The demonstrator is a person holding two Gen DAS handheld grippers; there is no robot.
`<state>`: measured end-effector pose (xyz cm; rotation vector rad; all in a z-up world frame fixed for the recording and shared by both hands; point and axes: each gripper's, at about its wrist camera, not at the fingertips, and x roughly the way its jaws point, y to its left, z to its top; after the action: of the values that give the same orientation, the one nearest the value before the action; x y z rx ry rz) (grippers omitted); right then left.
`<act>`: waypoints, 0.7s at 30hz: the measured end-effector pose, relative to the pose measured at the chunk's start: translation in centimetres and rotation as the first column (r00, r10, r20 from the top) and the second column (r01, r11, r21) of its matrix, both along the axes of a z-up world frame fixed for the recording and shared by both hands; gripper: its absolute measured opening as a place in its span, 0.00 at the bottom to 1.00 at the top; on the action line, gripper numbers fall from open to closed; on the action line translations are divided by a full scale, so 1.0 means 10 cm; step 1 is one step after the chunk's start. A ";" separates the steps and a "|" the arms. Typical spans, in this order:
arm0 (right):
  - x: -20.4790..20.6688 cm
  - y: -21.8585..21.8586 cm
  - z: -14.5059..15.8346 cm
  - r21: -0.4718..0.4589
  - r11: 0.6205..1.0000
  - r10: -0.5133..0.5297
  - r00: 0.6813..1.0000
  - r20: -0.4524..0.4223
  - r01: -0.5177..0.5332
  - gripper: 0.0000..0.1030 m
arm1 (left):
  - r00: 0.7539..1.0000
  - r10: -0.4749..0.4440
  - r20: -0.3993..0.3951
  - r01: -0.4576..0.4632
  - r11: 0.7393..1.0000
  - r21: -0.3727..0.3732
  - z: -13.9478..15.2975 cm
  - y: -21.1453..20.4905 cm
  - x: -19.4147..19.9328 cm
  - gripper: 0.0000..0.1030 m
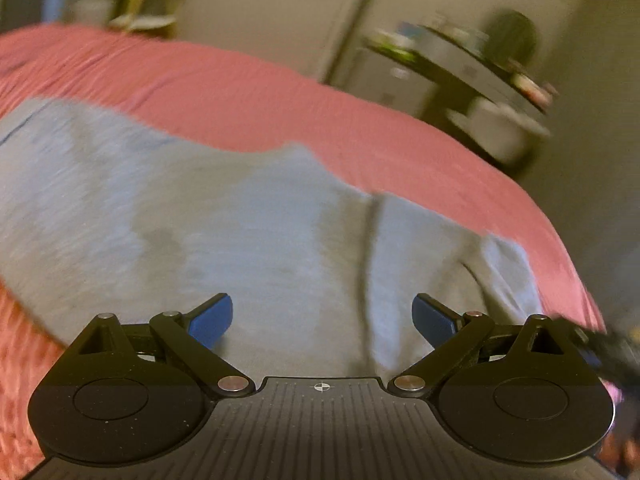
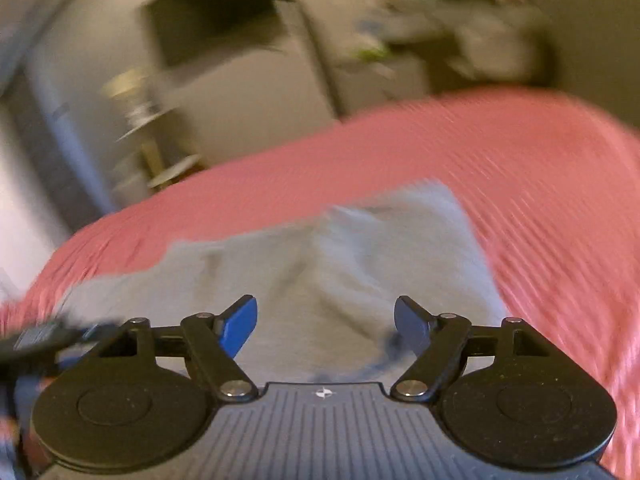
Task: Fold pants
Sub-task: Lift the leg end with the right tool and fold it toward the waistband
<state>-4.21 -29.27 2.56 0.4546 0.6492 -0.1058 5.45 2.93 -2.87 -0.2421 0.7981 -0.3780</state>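
Pink ribbed bedspread [image 1: 248,92] fills most of the left wrist view, with a blurred wall, a pale door frame and a cluttered dark shelf [image 1: 472,64] behind it. Grey pants [image 1: 208,216] lie flat on the spread, running from the left edge toward lower right, with a vertical crease right of centre and a folded edge near the right end. Left gripper [image 1: 322,318] hangs over the cloth with its blue pads [image 1: 212,318] spread wide, nothing between them, only fabric below. At the far right edge a dark blurred bit of the other tool pokes in. Right wrist view: same pink bedspread [image 2: 540,184], heavy motion blur, dim wall and a small stand with shelves [image 2: 156,148] at left. Pants [image 2: 360,248] sit centre frame, rumpled, with a raised fold in the middle and the near edge running under the tool. Right gripper [image 2: 324,326] has its jaws well apart, blue pads [image 2: 240,326] clear of the cloth, gripping nothing. Dark blurred object at lower left edge, can't tell what it is.
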 end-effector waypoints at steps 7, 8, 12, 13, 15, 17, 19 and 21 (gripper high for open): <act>0.20 -0.15 -0.34 0.127 0.991 -0.019 0.995 -0.093 0.030 0.43 | 0.971 -0.224 0.084 0.212 0.969 0.130 0.01 -0.43 -0.22 0.97; 0.24 -0.14 -0.35 0.110 0.993 -0.020 0.995 -0.099 0.031 0.37 | 0.969 -0.235 0.076 0.223 0.964 0.146 -0.01 -0.46 -0.21 0.97; 0.36 -0.14 -0.38 0.067 0.998 -0.006 0.995 -0.101 0.013 0.08 | 0.979 -0.201 0.035 0.197 0.976 0.096 -0.06 -0.37 -0.14 0.96; 0.36 -0.13 -0.36 0.052 0.999 0.000 0.996 -0.089 0.005 0.07 | 0.984 -0.176 0.029 0.173 0.983 0.067 -0.06 -0.31 -0.11 0.96; 0.39 -0.09 -0.27 0.018 0.999 0.035 0.998 -0.044 -0.034 0.07 | 0.992 -0.122 0.017 0.122 0.992 0.008 -0.05 -0.18 -0.06 0.96; 0.48 0.03 -0.12 -0.013 0.996 0.088 0.996 0.017 -0.088 0.07 | 0.998 -0.063 0.017 0.063 0.997 -0.037 -0.06 -0.05 -0.02 0.96; 0.69 0.18 0.02 -0.016 0.990 0.143 0.988 0.066 -0.142 0.07 | 1.000 -0.010 0.020 0.011 0.998 -0.067 -0.05 0.05 0.02 0.96; 0.92 0.37 0.14 0.000 0.979 0.201 0.974 0.103 -0.202 0.07 | 0.999 0.037 0.020 -0.035 0.995 -0.089 -0.06 0.13 0.05 0.96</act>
<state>5.03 -25.60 3.93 0.3993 0.5918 0.1127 5.98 4.24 -3.52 -0.3342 0.7560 -0.3819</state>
